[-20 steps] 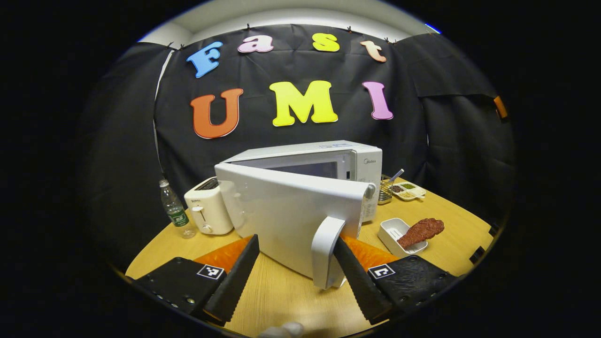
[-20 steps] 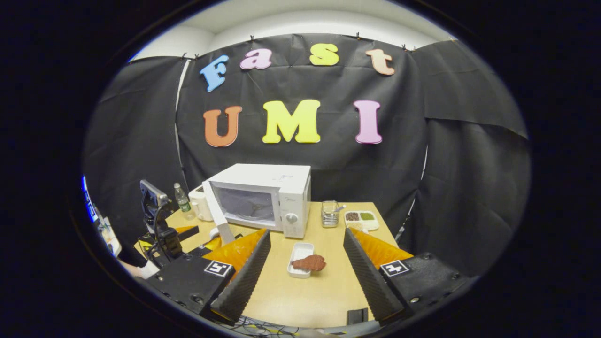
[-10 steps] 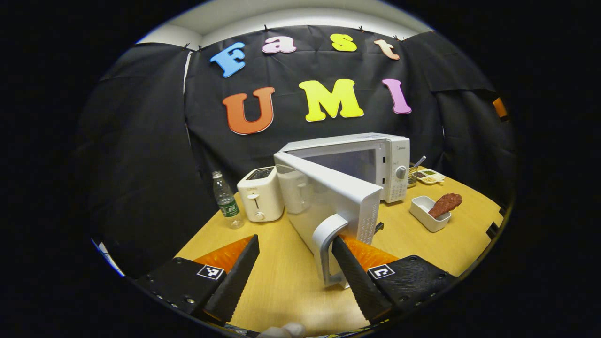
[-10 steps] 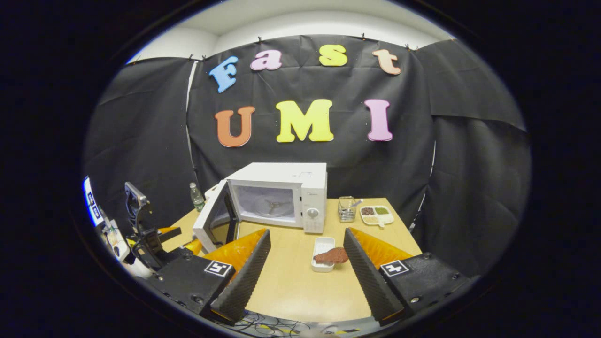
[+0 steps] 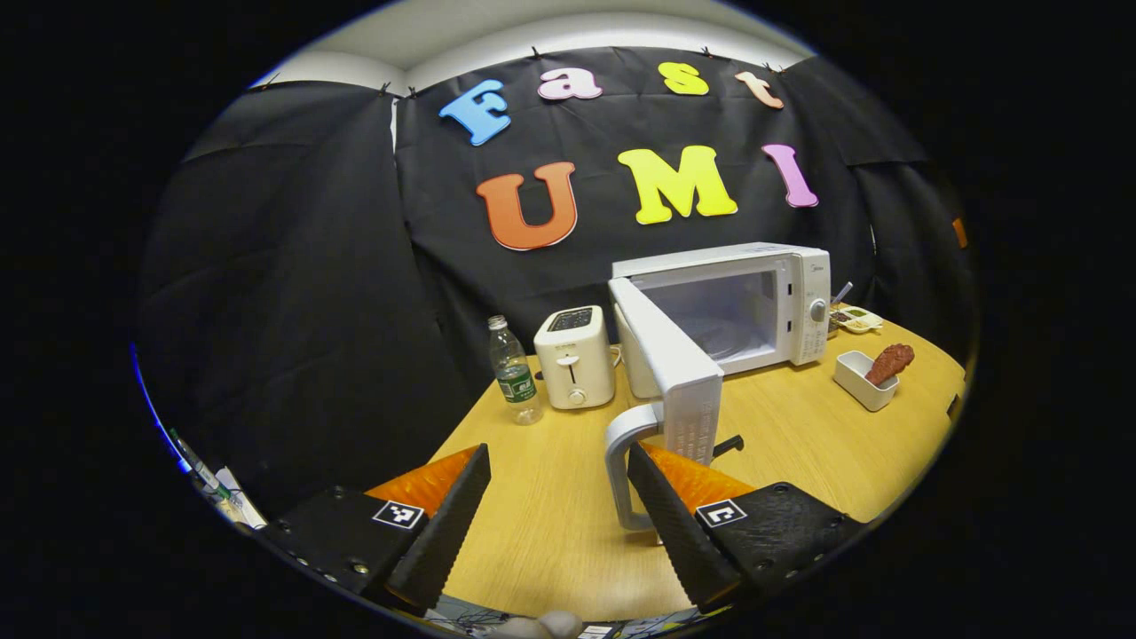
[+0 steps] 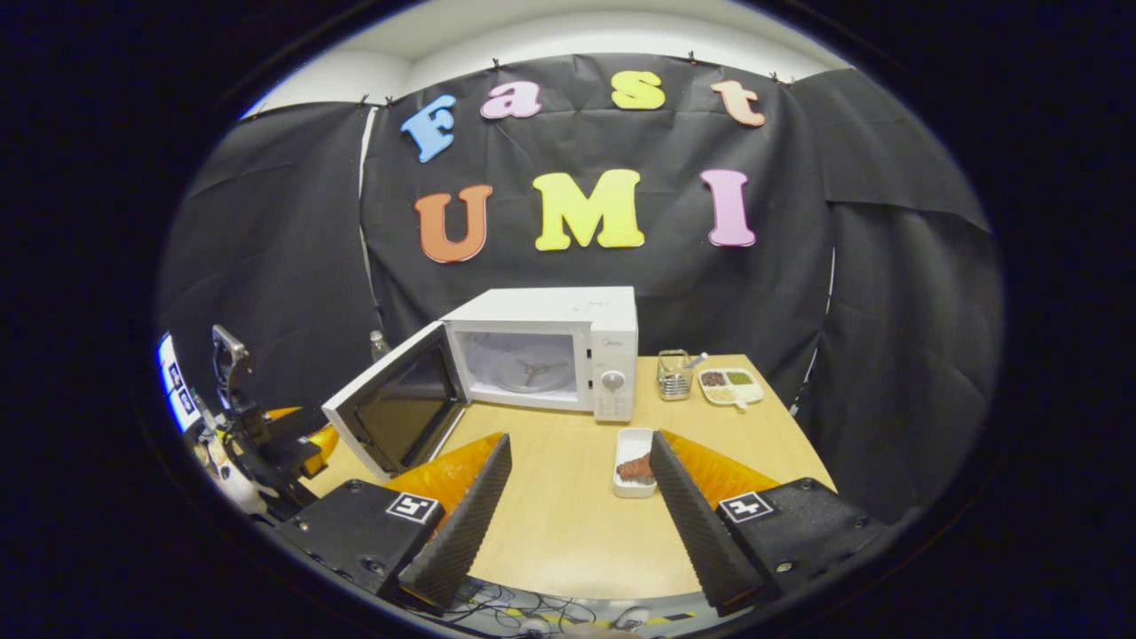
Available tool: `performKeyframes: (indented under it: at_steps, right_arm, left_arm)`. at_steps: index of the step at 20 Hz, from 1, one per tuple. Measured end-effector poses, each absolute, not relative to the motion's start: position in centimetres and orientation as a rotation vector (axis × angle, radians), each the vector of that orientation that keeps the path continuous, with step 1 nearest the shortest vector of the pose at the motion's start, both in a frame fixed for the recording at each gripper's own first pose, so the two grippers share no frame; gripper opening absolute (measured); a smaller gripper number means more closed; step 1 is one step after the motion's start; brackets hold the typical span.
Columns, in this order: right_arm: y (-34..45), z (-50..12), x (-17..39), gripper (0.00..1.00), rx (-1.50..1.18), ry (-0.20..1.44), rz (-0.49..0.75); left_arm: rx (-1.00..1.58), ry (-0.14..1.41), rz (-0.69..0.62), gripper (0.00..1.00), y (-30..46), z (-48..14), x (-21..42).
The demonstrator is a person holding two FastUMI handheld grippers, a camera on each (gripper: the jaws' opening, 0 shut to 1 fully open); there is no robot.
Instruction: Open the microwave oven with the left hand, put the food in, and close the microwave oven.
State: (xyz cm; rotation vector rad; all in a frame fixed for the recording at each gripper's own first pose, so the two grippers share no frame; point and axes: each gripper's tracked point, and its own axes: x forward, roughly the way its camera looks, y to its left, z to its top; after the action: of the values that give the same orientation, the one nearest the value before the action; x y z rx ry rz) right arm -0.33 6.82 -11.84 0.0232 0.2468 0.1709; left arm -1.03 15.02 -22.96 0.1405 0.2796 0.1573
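The white microwave (image 5: 799, 293) stands at the back of the wooden table, its door (image 5: 670, 364) swung wide and the cavity (image 6: 524, 368) showing. My left gripper (image 5: 559, 532) is open; the door handle (image 5: 621, 470) sits between its fingers, right against the right finger (image 5: 674, 524). A brown piece of food (image 5: 890, 362) lies in a small white dish (image 5: 856, 380) right of the microwave. In the right gripper view the dish (image 6: 632, 442) with the food (image 6: 635, 468) lies just beyond my open right gripper (image 6: 577, 532), by its right fingertip. The left gripper (image 6: 266, 444) is at the far left there.
A white toaster (image 5: 575, 355) and a water bottle (image 5: 513, 373) stand left of the microwave. A wire holder (image 6: 674, 374) and a divided condiment tray (image 6: 729, 386) sit at the back right. Bare tabletop (image 6: 559, 506) lies in front of the open door (image 6: 399, 413).
The door has swung from partly open to wide open, drawn by my left gripper at the handle. My right gripper has moved nearer the dish.
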Motion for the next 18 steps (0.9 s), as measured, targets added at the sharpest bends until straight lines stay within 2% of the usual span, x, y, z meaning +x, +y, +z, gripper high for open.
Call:
performKeyframes:
  at_steps: [7, 11, 18]
  right_arm:
    - [3.1, -16.2, 4.5, 1.0, 0.027, 0.316, 0.149]
    - [-0.5, -20.8, 8.8, 1.0, 0.033, 0.389, 0.119]
    - [-3.6, -29.0, 16.9, 0.99, 0.106, 0.574, 0.17]
  left_arm:
    - [0.106, 0.278, 0.179, 0.95, 13.9, -21.6, -3.8]
    - [0.063, 0.239, 0.137, 0.95, 9.7, -18.3, -4.1]
    - [0.058, 0.181, 0.098, 0.95, 3.2, -13.6, -1.7]
